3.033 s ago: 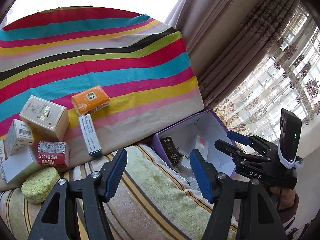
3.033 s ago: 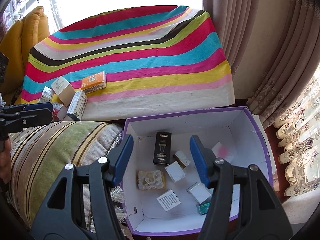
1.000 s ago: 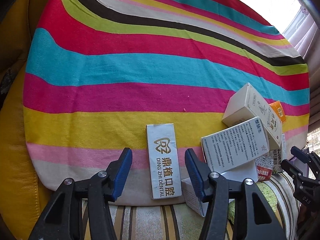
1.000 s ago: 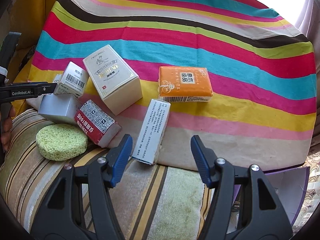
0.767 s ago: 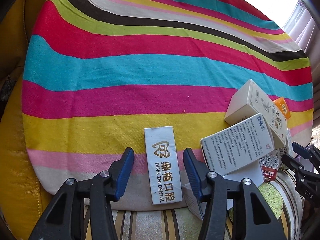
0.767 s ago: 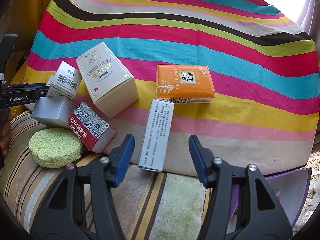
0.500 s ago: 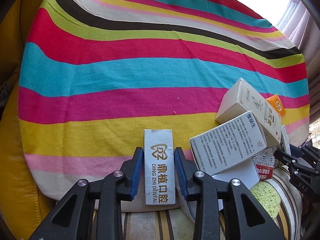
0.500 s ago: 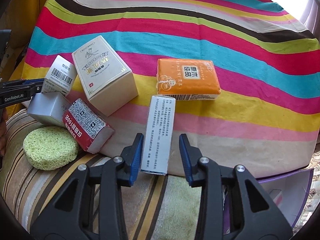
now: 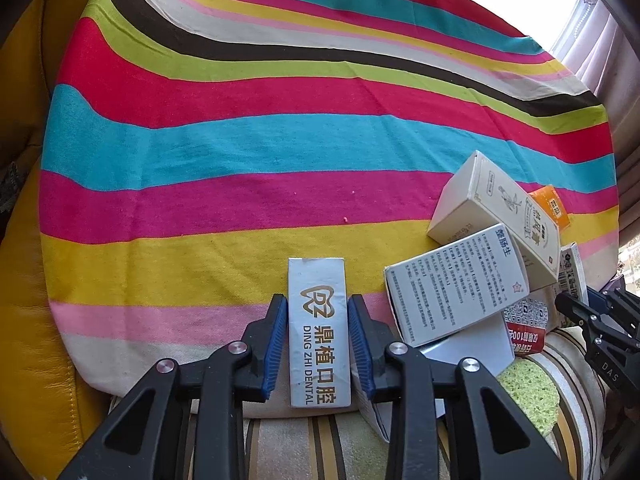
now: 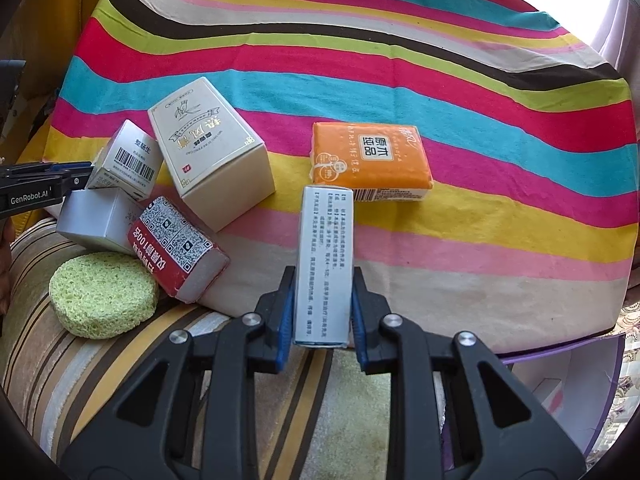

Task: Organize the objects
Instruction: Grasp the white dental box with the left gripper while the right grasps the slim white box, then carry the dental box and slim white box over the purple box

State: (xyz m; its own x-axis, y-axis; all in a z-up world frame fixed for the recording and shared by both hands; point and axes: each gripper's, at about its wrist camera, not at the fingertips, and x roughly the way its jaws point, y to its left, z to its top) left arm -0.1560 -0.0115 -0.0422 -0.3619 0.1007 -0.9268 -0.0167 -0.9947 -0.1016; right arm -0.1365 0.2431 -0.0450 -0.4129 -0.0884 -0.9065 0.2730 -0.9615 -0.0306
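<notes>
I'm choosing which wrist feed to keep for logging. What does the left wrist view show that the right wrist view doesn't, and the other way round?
Only the left wrist view: the left gripper shut on the Ding Zhi Dental box.

Only the right wrist view: the right gripper shut on a narrow white box, and a corner of the purple box.

Both: striped cloth, cream box, orange pack, green sponge.

Seven boxes (image 10: 323, 268), one sponge (image 10: 102, 294)
</notes>
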